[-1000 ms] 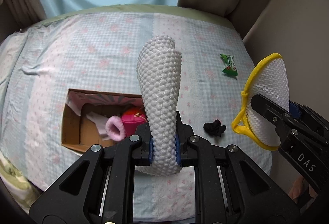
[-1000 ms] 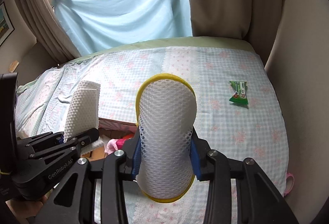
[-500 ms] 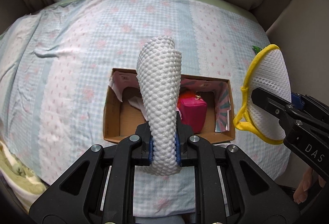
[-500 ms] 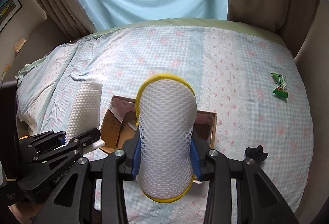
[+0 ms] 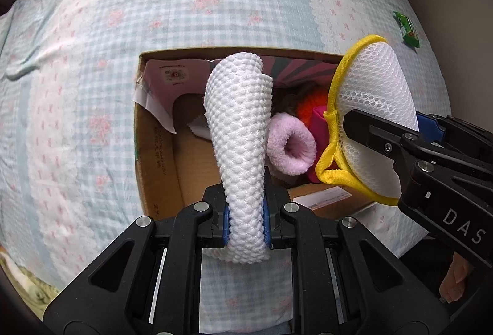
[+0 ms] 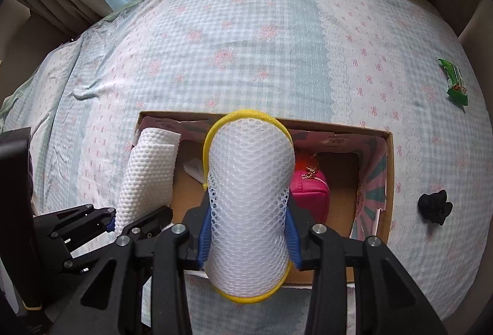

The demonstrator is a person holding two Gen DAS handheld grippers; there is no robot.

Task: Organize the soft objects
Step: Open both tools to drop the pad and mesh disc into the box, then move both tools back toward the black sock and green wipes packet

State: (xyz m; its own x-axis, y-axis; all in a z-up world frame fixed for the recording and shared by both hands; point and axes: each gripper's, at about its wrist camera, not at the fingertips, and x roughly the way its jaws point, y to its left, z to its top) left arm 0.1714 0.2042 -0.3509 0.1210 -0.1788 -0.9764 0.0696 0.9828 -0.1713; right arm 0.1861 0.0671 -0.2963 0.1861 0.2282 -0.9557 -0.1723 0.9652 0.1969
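I have the bed [image 6: 246,36] filling both views, its checked floral sheet spread under everything. On it sits the open cardboard box [image 6: 389,181], directly ahead of and below both grippers, its long axis running left to right. My left gripper [image 5: 246,222] is clamped on a rolled white waffle cloth [image 5: 238,131] standing upright over the box's left half. My right gripper [image 6: 248,238] is clamped on a white mesh bag with yellow trim [image 6: 249,196], over the middle. Both look about equally near the opening, so I judge either could lower and release first. Inside lie a pink fuzzy sock [image 5: 291,147] and magenta pouch [image 6: 309,196]. A black scrunchie [image 6: 434,207] and green wrapper [image 6: 455,85] lie on the sheet to the right.
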